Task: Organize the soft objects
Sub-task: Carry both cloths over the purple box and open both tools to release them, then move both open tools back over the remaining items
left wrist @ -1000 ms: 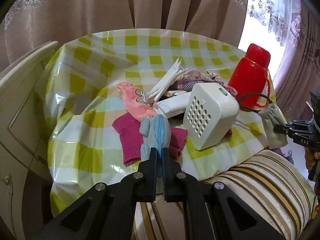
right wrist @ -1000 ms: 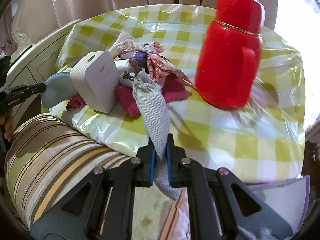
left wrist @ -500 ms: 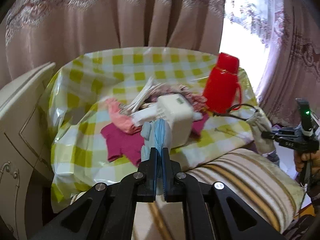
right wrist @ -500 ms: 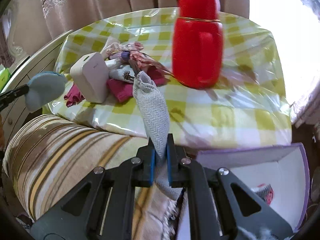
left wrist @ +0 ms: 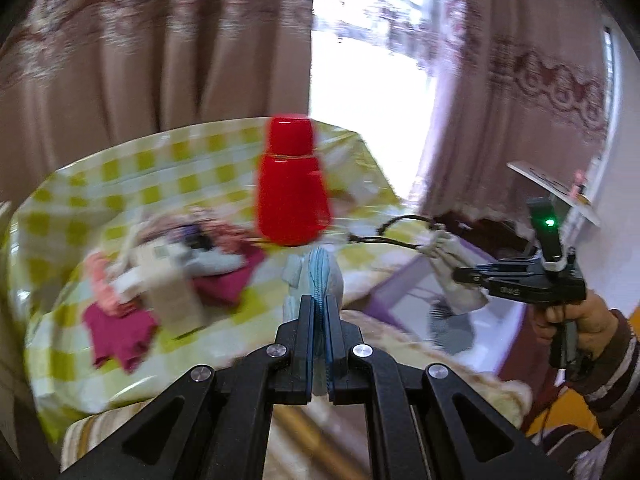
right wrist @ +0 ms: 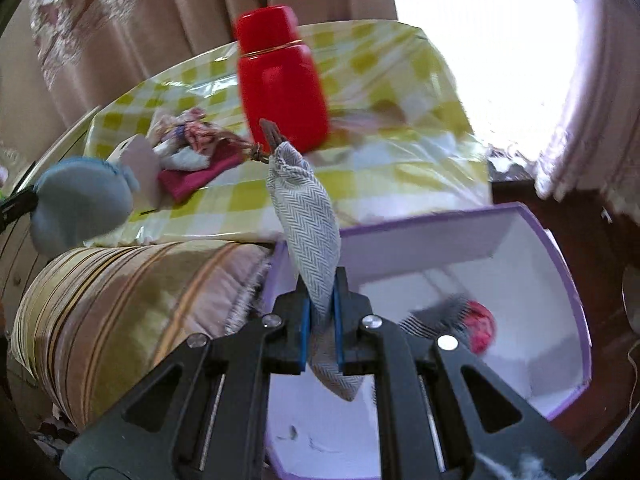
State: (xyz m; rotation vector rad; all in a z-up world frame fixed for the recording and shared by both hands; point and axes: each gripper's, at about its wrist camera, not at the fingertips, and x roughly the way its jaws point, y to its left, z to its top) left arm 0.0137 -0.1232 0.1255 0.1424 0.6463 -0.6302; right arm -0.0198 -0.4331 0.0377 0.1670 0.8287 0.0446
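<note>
Motion blur smears the cloth pile point(left wrist: 180, 268) beside the red flask point(left wrist: 292, 192); items in the purple-rimmed box point(right wrist: 560, 280) stay unidentifiable.

both grippers have swung away from the checkered table; the purple-rimmed white cardboard box point(right wrist: 540, 248) (formerly out of sight) now lies beneath the right gripper point(right wrist: 320, 320) and its grey herringbone drawstring pouch point(right wrist: 308, 224).

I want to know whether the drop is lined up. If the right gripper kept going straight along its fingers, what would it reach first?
Most likely the white box with purple edges. The right gripper, shut on the grey herringbone pouch, points at the box's near wall, though depth is unclear.
</note>
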